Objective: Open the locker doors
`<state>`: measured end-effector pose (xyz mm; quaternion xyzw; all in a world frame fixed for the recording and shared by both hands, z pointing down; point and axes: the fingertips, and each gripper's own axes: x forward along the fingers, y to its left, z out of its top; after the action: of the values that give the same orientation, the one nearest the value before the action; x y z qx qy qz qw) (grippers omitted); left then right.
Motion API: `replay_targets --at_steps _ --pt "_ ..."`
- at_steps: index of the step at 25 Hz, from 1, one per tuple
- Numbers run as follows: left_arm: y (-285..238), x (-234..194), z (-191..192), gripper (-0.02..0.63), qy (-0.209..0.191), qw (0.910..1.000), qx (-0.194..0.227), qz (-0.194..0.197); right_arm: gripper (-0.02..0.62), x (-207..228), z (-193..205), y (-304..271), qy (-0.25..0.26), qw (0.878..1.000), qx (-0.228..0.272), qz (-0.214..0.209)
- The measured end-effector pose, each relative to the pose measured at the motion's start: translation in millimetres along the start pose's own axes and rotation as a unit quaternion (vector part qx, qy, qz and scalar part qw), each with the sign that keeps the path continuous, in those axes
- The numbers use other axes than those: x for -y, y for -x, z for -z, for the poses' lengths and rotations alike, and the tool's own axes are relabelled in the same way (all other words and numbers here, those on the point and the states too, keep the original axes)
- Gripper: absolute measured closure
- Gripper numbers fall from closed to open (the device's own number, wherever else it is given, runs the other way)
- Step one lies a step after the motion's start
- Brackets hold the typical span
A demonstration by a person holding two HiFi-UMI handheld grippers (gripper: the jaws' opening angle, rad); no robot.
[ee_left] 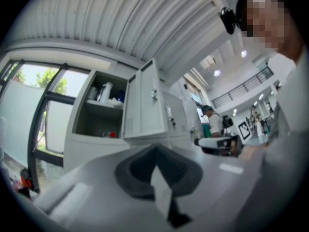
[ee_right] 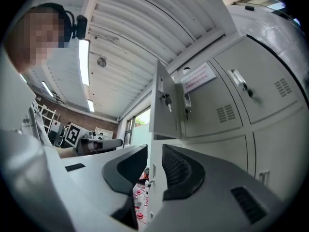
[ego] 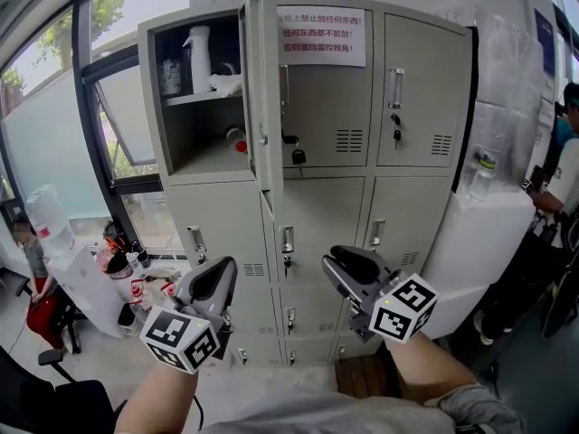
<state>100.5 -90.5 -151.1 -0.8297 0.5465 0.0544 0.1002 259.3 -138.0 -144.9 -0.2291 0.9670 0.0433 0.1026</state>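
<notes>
I am looking at a tall grey locker (ego: 222, 224) standing against the far wall, and it is filling most of the head view. A big window (ego: 118, 107) is running along the wall on its left.

The locker's top left door (ego: 262, 80) is standing wide open, swung out toward me so that I am seeing it almost edge-on. Every other door I can see is sitting closed, among them the top right door (ego: 425, 89). The open compartment (ego: 194, 143) is showing a shelf with things on it. A white notice (ego: 321, 36) with red print is hanging on the closed top middle door.

I am holding both grippers low and near, in front of the lower doors and touching none of them. The left gripper (ego: 217, 274) is sitting at the left with its fingers together and nothing between them. The right gripper (ego: 348, 262) is sitting at the right. Its fingers are standing a little apart, and only the far-off edge of the open door is showing through the gap.

A white spray bottle (ego: 197, 57) is standing on the shelf. A small red-capped thing (ego: 237, 141) is lying on the compartment floor below it. A small dark lock (ego: 298, 155) is hanging at the top middle door.
</notes>
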Motion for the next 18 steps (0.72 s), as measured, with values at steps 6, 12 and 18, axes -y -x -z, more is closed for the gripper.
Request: replay_targets --at_steps 6,12,18 --pt "27 27 65 0.604 0.066 0.9974 0.01 0.028 0.508 2 59 23 -0.022 0.999 -0.047 0.016" --pt "27 21 67 0.601 0.081 0.9966 0.011 0.004 0.508 1 67 26 -0.028 0.998 -0.056 0.013" --pt "43 -5 79 0.601 0.088 0.9956 -0.006 -0.032 0.508 -10 80 2 -0.033 0.997 -0.065 -0.007"
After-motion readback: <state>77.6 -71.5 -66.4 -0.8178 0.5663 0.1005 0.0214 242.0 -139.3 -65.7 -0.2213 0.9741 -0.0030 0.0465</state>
